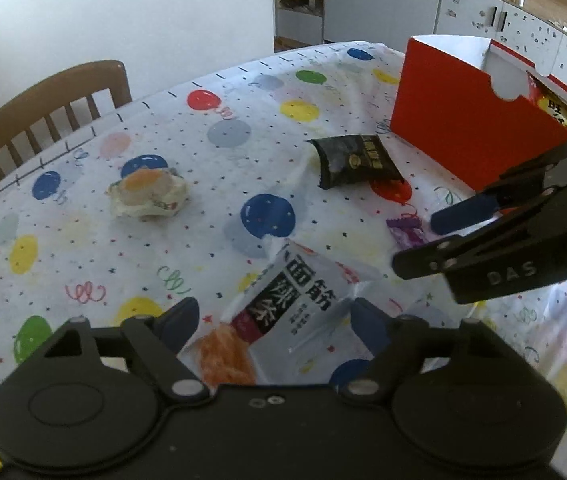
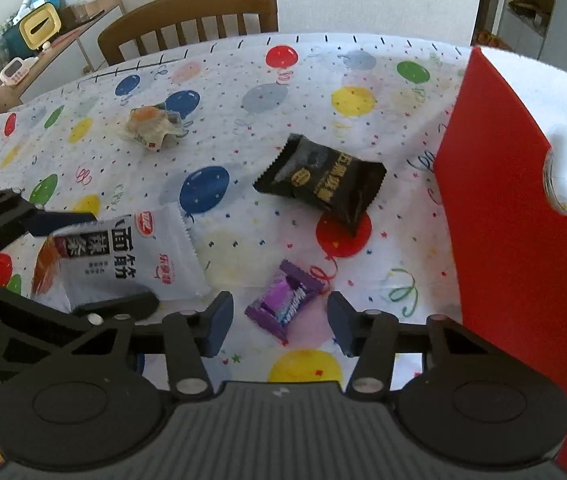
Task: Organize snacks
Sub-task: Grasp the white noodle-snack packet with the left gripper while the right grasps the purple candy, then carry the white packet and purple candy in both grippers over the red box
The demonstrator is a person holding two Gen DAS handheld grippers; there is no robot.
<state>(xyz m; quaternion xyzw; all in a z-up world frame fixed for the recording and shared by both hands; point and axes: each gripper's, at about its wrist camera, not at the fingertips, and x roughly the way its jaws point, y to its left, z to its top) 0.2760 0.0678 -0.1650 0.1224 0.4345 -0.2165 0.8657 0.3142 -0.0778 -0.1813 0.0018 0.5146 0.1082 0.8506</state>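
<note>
A white snack packet with black lettering (image 1: 299, 308) lies between the open fingers of my left gripper (image 1: 273, 320); it also shows in the right wrist view (image 2: 139, 256). A small purple candy packet (image 2: 285, 304) lies between the open fingers of my right gripper (image 2: 279, 324); it also shows in the left wrist view (image 1: 407, 232). A black packet (image 2: 323, 180) lies beyond it, also in the left wrist view (image 1: 355, 160). A pale crumpled wrapped snack (image 1: 147, 196) lies far left. A red open box (image 1: 479, 120) stands at the right, holding a packet.
The table (image 2: 243, 80) wears a white cloth with coloured balloons. A wooden chair (image 2: 191, 20) stands at the far edge. The red box wall (image 2: 523, 240) is close on my right gripper's right side. Cabinets stand behind.
</note>
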